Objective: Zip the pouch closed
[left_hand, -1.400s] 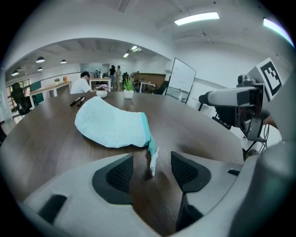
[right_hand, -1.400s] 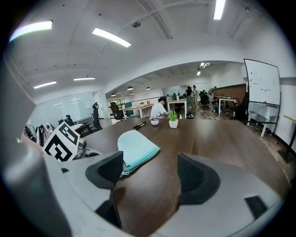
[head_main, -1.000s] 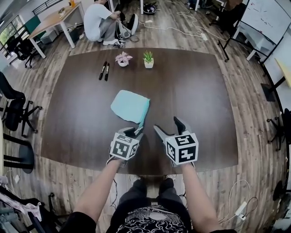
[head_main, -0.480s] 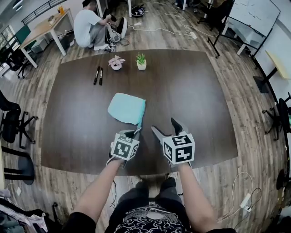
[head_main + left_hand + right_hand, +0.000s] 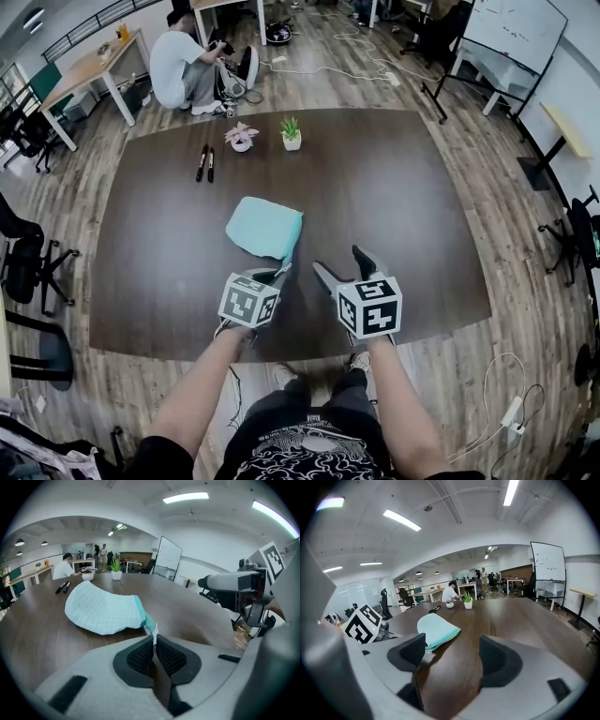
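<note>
Now that the left gripper [image 5: 281, 272] has closed, the head view shows it pinching the pouch's [image 5: 265, 228] near corner, where a second ago its fingers stood apart around that corner. The pouch lies flat on the worktop [image 5: 394, 187], stretching away from those fingers, and it has hardly shifted. The right gripper [image 5: 343, 265] hangs just beside the left one with its fingers spread, and nothing lies between them.

From the left gripper view, the two black fingers [image 5: 140, 658] are pressed together on a thin white tab [image 5: 154, 631] that sticks out of the pouch's [image 5: 101, 611] teal corner. Whether that tab is the zip pull or just a fabric end, I cannot tell. The rest of the pouch rests on the worktop beyond the fingertips and to their left.

From the right gripper view, the fingers [image 5: 412, 651] are wide apart over bare worktop. The pouch [image 5: 436, 629] lies ahead of them, nearer the left finger, its striped zip edge running away from the gripper.

So the first hold looks made. One end of the pouch seems secured, and the zip itself does not look drawn yet. The free right gripper probably needs to take the other part, so that pull and anchor work against each other.
</note>
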Tool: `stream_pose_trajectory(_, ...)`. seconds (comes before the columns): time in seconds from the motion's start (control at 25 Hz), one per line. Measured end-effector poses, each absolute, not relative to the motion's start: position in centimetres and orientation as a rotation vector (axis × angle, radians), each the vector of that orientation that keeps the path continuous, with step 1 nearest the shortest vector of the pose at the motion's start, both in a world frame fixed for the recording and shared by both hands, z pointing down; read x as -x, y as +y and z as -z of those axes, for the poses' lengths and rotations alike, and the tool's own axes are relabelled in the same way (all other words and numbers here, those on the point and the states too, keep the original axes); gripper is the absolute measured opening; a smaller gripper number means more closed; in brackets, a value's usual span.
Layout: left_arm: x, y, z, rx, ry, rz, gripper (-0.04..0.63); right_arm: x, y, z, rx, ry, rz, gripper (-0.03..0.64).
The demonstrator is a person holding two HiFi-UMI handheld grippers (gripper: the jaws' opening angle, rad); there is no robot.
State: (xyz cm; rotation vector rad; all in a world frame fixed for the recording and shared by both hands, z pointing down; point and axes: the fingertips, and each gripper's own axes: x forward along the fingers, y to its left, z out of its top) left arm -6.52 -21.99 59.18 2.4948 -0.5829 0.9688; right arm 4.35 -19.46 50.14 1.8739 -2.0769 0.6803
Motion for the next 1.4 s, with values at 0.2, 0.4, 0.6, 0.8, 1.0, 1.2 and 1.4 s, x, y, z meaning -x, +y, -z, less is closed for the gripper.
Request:
stream_pose_trajectory(0.2,7.6,-22.0,-58.3,-2.512,-0.551,-0.938,0.025,-3.6,-19.5,-49.9,-1.868,-2.085,-0.670,0.354)
stream_pose_trajectory(0.4,8.5,-22.4,-56.7,-2.537,-0.513,-0.907,0.023,-2.5,-19.7,-49.0,-1.866,-2.100,-0.650,0.354)
stream_pose_trajectory(0.6,9.3,-22.9,-55.4,-2.552,-0.450,-0.880,0.023,-1.5,-20.2,-48.7,-1.847,-2.125,-0.648,0.354)
stream_pose_trajectory(0.8,10.2,-23.2,-53.9,-2.541,-0.392,-0.823,0.023,-0.5,-20.7,-47.6,-1.828,-2.170,-0.633,0.354)
stream_pose_trajectory(1.0,11.1,-23.8,-52.6,-2.532,-0.360,-0.810,0.023,0.9,-21.7,-47.0,-1.748,-2.244,-0.633,0.353)
stream_pose_trajectory(1.2,11.2,-23.9,-51.8,-2.532,-0.335,-0.790,0.023,2.0,-22.5,-47.2,-1.600,-2.365,-0.655,0.337)
stream_pose_trajectory(1.4,11.4,-24.2,-51.1,-2.512,-0.346,-0.761,0.023,3.5,-23.1,-47.1,-1.414,-2.514,-0.667,0.313)
